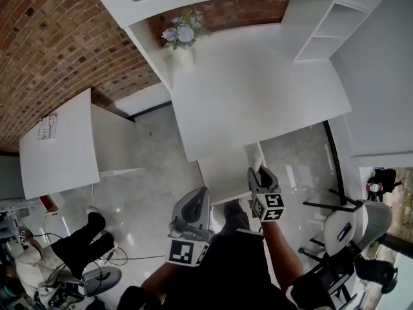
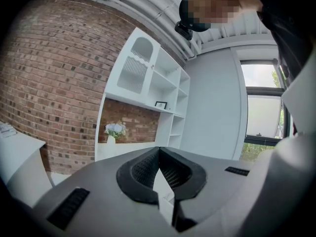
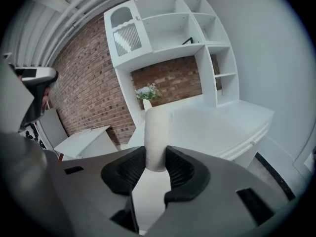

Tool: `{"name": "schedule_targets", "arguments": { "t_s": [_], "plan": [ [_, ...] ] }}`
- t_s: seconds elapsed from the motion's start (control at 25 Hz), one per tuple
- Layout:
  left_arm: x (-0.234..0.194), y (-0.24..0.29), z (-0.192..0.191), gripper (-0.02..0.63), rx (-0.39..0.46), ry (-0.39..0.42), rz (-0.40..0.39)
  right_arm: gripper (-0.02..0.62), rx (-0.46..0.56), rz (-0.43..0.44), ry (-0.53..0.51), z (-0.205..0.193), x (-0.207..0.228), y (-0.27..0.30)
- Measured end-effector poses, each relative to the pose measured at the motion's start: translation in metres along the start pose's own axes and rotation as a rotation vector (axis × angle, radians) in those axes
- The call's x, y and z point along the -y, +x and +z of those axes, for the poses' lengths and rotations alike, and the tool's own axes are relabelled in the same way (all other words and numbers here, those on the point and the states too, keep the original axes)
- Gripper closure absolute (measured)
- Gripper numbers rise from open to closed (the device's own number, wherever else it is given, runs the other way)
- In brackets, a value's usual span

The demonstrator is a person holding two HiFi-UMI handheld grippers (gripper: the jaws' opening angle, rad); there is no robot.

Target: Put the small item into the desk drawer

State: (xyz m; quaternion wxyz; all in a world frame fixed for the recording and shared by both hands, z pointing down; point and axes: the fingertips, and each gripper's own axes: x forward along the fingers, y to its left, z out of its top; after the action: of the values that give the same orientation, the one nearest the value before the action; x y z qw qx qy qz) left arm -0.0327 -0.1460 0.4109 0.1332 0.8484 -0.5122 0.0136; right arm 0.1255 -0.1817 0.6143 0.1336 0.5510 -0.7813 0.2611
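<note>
Cylinder (image 3: 157, 132) stands clamped in right tool (image 3: 157, 168).

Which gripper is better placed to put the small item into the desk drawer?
Right. The right gripper holds the white item and hangs close to what looks like the drawer. The left gripper is shut, empty and farther back.

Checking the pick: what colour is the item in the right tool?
White item, best in right gripper view.
</note>
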Motion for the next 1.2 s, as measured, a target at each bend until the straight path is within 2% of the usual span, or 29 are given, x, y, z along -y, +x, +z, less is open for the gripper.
{"name": "schedule_targets", "arguments": {
  "t_s": [0.32, 0.44, 0.92, 1.2],
  "plan": [
    [0.008, 0.025, -0.014, 0.583, -0.032, -0.006, 0.011, 0.454, -0.142, -0.040, 0.119, -0.067, 0.049, 0.048],
    [0.009, 0.034, -0.019, 0.583, -0.042, -0.031, 0.019, 0.454, -0.192, -0.052, 0.141, -0.087, 0.061, 0.063],
    [0.006, 0.057, -0.048, 0.583, -0.081, -0.046, 0.015, 0.454, -0.334, -0.097, 0.243, -0.148, 0.095, 0.113],
    [0.002, 0.068, -0.065, 0.583, -0.106, -0.049, 0.005, 0.454, -0.390, -0.130, 0.261, -0.177, 0.111, 0.142]
  ]
}}
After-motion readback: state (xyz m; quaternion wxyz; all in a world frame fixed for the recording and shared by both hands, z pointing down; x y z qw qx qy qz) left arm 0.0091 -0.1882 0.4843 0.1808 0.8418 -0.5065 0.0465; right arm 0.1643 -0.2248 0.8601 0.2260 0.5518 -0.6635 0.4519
